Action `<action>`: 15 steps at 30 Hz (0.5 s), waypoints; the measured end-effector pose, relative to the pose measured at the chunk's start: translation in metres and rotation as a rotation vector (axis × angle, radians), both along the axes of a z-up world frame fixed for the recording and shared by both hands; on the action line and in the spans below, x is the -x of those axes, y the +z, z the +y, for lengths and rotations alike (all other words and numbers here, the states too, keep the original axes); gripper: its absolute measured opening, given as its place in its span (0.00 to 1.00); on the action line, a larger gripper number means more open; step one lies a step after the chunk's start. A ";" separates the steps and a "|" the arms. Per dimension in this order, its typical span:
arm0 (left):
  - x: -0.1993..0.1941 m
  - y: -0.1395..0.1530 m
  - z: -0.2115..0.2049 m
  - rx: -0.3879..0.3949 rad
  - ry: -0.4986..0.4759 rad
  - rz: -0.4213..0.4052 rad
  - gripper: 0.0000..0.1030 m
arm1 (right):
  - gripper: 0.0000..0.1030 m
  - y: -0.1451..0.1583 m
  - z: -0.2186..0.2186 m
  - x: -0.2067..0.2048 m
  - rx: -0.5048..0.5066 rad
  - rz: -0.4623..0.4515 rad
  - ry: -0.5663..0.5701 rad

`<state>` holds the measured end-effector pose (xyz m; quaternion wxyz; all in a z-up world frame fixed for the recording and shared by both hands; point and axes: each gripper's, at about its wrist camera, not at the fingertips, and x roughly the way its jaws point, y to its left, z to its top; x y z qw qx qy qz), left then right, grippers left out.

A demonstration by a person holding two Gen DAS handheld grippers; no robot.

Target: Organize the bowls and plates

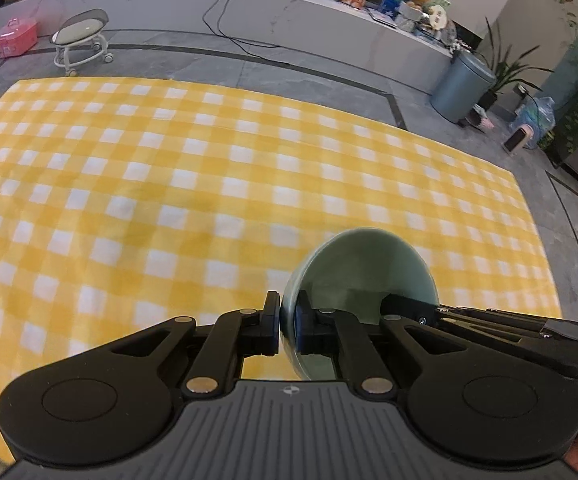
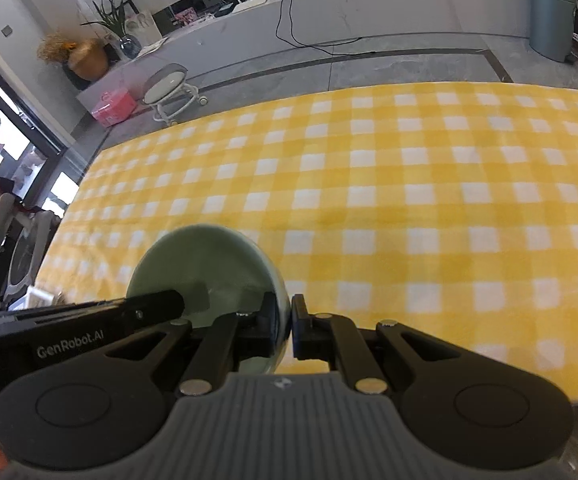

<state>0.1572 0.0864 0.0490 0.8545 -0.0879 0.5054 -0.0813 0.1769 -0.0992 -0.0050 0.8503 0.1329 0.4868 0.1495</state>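
The left gripper (image 1: 288, 326) and right gripper (image 2: 291, 326) both pinch opposite rims of one green bowl (image 1: 363, 264), carried above the checked cloth (image 1: 169, 184), bowl at one o'clock from the left. No plates or stack appear, so placing remains.

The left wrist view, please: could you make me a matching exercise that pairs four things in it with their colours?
Things:
1. bowl
2. tablecloth
3. bin
4. box

Colours:
A. pink
B. pale green
C. blue-grey
D. yellow and white checks

Pairs: 1-B, 2-D, 3-C, 4-A
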 end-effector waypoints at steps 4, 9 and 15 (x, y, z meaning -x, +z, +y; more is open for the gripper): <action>0.021 0.016 -0.025 0.010 -0.034 0.010 0.07 | 0.05 0.018 -0.026 0.029 0.013 -0.016 0.009; 0.042 0.030 -0.057 0.028 -0.077 0.024 0.08 | 0.05 0.038 -0.064 0.058 0.032 -0.010 0.008; 0.057 0.034 -0.098 0.062 -0.139 0.050 0.08 | 0.04 0.056 -0.107 0.081 0.090 -0.016 0.018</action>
